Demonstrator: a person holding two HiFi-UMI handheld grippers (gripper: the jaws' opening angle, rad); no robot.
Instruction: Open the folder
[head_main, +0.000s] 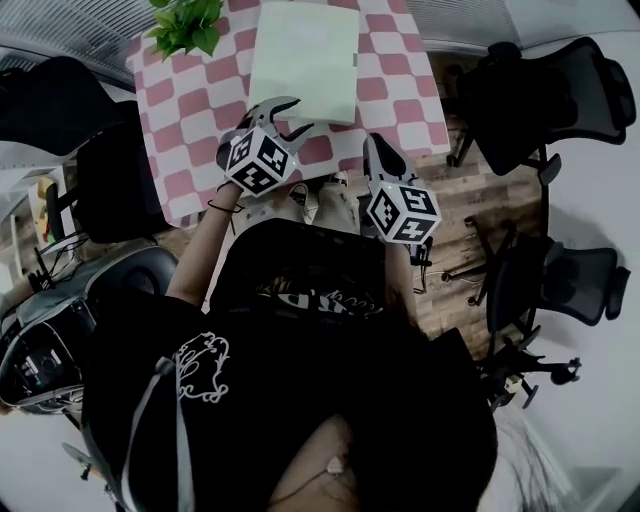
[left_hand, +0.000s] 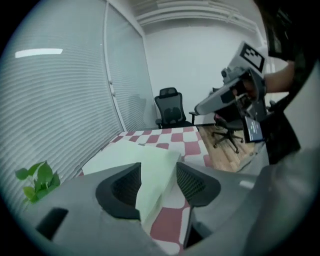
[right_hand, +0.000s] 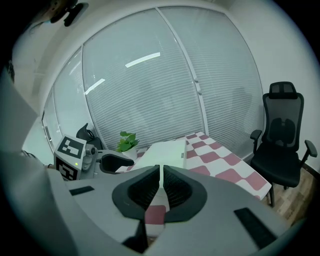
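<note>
Pale-green folder (head_main: 303, 60) closed, left gripper (head_main: 287, 116) spread nearby.

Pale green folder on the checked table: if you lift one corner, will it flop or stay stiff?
The pale green rectangular folder lies flat with straight, crisp edges, so it is probably fairly stiff, though a lifted cover may bend. It looks thin, so it is likely light. On the pink-and-white checked tablecloth it might slide if pushed.

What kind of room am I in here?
Probably an office or meeting room: swivel chairs, full-height blinds, and a folder on a checkered table.
</note>
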